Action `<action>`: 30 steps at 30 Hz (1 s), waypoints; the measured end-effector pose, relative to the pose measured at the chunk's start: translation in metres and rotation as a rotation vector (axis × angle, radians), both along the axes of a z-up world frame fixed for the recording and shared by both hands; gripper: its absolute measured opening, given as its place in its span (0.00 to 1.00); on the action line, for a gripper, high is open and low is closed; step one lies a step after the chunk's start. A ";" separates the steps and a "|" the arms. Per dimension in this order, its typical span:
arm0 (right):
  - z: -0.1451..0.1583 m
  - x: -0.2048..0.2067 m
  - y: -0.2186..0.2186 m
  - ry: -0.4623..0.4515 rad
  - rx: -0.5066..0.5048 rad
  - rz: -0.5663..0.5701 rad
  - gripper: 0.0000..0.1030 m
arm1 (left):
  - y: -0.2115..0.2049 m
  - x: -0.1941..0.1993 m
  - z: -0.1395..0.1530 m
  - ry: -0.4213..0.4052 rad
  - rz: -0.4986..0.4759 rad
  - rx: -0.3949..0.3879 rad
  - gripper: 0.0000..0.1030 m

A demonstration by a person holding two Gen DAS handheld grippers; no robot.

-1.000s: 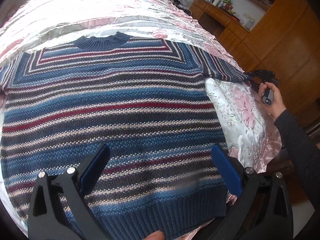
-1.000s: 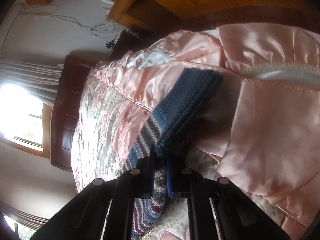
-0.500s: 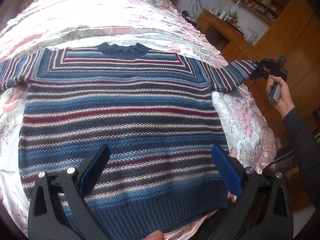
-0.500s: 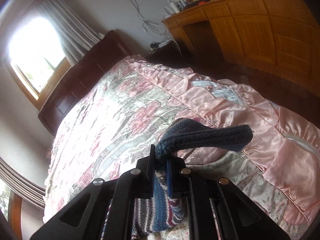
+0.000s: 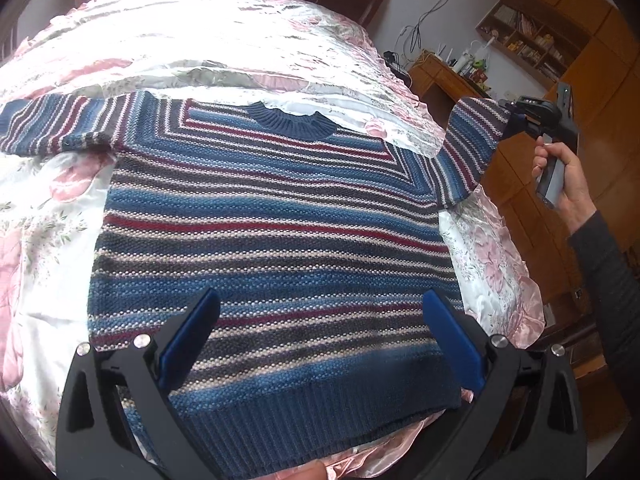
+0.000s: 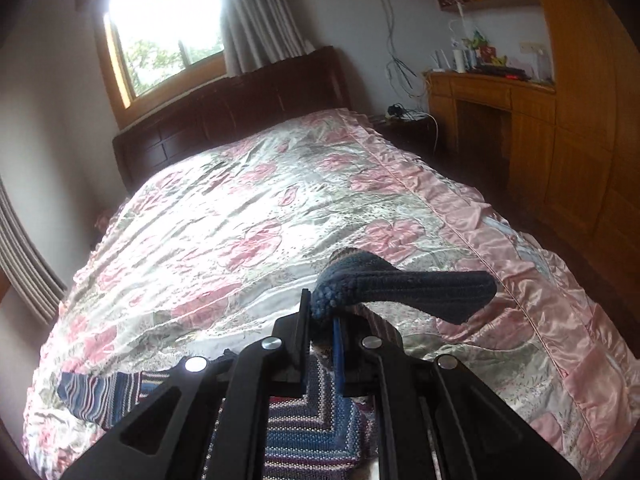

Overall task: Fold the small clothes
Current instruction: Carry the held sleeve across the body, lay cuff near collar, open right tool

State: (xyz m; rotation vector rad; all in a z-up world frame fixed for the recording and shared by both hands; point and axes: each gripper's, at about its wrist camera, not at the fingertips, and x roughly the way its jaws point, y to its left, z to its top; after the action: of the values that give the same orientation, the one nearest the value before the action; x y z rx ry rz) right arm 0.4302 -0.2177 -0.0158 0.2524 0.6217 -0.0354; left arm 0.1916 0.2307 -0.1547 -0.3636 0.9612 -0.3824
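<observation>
We see the striped sweater (image 5: 272,232) spread flat on the bed (image 5: 224,40); our right tongs (image 6: 320,320) clench its right sleeve cuff (image 6: 404,286) aloft, our left tongs (image 5: 320,336) gape above the near hem.

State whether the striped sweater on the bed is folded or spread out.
Spread out. The sweater lies flat on the bedspread, body unfolded; only one sleeve is lifted, its cuff pinched in the right gripper.

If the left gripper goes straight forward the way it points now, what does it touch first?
Most likely the striped sweater. The left gripper is open and aims down at the sweater's body lying flat on the bedspread, above the ribbed hem. Nothing shows between them, though depth is unclear.
</observation>
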 end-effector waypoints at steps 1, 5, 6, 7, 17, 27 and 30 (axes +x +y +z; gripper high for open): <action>0.000 0.002 0.015 0.002 -0.030 0.016 0.09 | 0.005 -0.001 0.000 -0.002 0.007 -0.004 0.97; -0.005 0.010 0.074 0.014 -0.119 0.075 0.09 | 0.023 -0.005 -0.001 -0.007 0.030 -0.020 0.97; -0.008 0.012 0.091 0.021 -0.143 0.094 0.09 | 0.027 -0.006 -0.002 -0.007 0.035 -0.023 0.97; -0.012 0.015 0.107 0.027 -0.174 0.109 0.09 | 0.031 -0.006 -0.002 -0.009 0.040 -0.025 0.97; -0.103 0.027 0.259 0.114 -0.537 0.276 0.08 | 0.071 -0.002 -0.008 -0.019 0.100 -0.071 0.97; -0.227 0.018 0.348 0.234 -0.907 0.404 0.08 | 0.084 0.012 -0.009 -0.026 0.108 -0.080 0.97; -0.250 0.009 0.361 0.244 -0.983 0.444 0.08 | 0.084 0.022 -0.008 -0.018 0.107 -0.100 0.97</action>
State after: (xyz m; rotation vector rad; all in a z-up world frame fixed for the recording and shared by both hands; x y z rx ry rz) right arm 0.4394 0.1433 -0.2660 -0.8519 0.8215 0.0583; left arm 0.2137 0.3148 -0.1632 -0.4997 0.9033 -0.3357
